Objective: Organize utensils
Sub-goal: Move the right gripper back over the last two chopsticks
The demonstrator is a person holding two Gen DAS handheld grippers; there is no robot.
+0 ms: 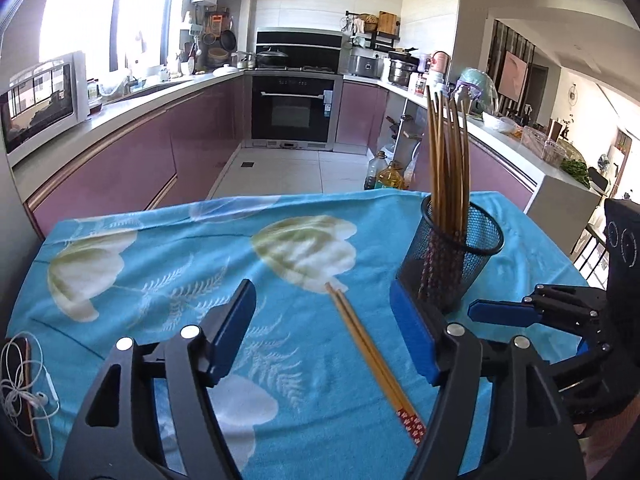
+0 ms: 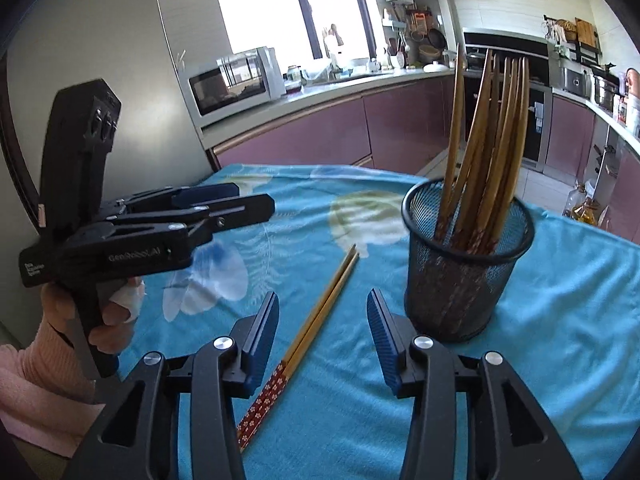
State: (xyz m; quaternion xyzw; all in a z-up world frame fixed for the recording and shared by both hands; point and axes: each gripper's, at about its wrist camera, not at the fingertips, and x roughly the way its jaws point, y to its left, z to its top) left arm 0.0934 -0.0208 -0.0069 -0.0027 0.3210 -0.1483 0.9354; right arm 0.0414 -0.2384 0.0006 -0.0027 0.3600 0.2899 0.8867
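On your left, a phone with white earphones lies at the table's left edge, and open blue cloth stretches ahead of your left tongs, which stand open and empty. The loose pair of chopsticks lies flat mid-table, pointed ends away from you, between both tongs. Your right tongs are open and empty too, with the mesh holder, full of upright chopsticks, just right of them.

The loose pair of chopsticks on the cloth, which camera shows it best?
The left wrist view: the chopstick pair lies fully visible between the open left gripper fingers. In the right wrist view, a finger of the open right gripper covers part of its red patterned end.
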